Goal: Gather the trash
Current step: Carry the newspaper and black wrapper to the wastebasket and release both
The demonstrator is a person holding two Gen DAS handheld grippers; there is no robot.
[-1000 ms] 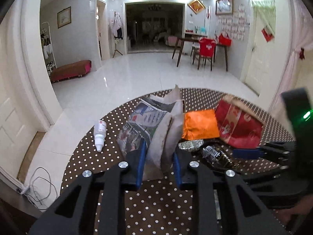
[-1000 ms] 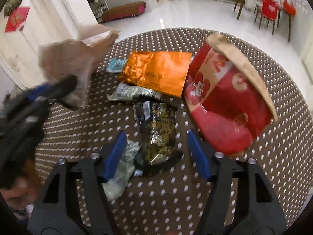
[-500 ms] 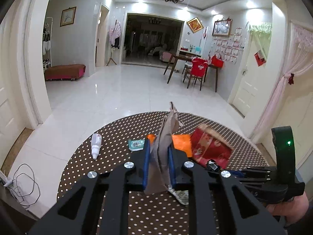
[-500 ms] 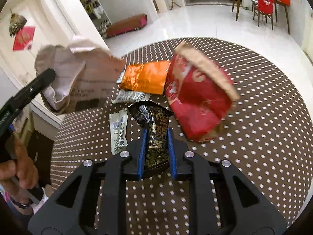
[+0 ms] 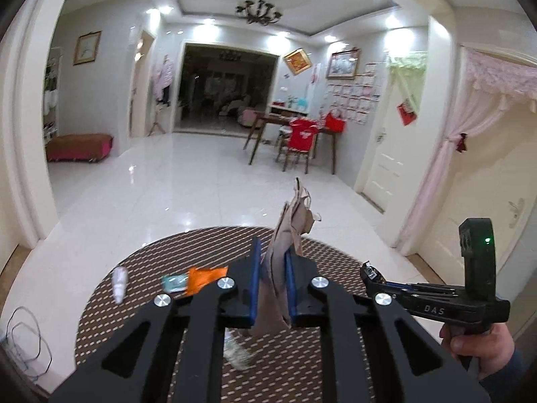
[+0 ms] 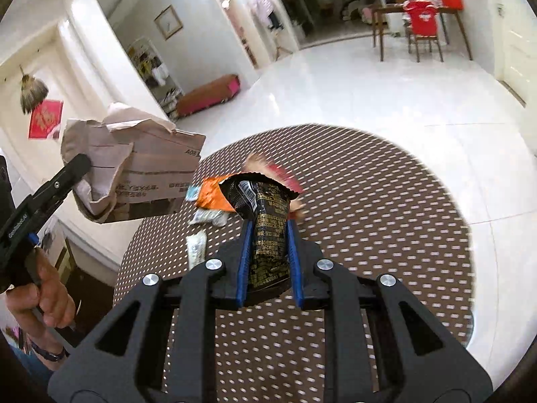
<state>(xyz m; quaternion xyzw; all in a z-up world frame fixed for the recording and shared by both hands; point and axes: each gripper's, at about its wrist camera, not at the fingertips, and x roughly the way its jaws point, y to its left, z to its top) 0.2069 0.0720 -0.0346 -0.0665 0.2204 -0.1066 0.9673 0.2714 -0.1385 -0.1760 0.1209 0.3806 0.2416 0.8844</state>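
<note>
My left gripper (image 5: 272,262) is shut on a crumpled brown paper bag (image 5: 285,248), held well above the round polka-dot table (image 5: 141,275); the bag also shows in the right wrist view (image 6: 141,168). My right gripper (image 6: 268,231) is shut on a black snack wrapper (image 6: 265,208) with gold print, lifted above the table (image 6: 386,218). On the table lie an orange foil packet (image 6: 209,194), a small teal packet (image 5: 173,282), silvery wrappers (image 6: 209,216) and a red bag (image 6: 285,181), mostly hidden behind the black wrapper.
A small white bottle (image 5: 119,282) lies near the table's left edge. A white wrapper (image 6: 196,248) lies by the near-left edge. White tiled floor surrounds the table. A wooden table with red chairs (image 5: 298,137) and a red bench (image 5: 79,146) stand far off.
Both grippers have risen away from the table with their loads. The right gripper closed on the black wrapper and lifted it; the left lifted the paper bag off the newspaper pile.
</note>
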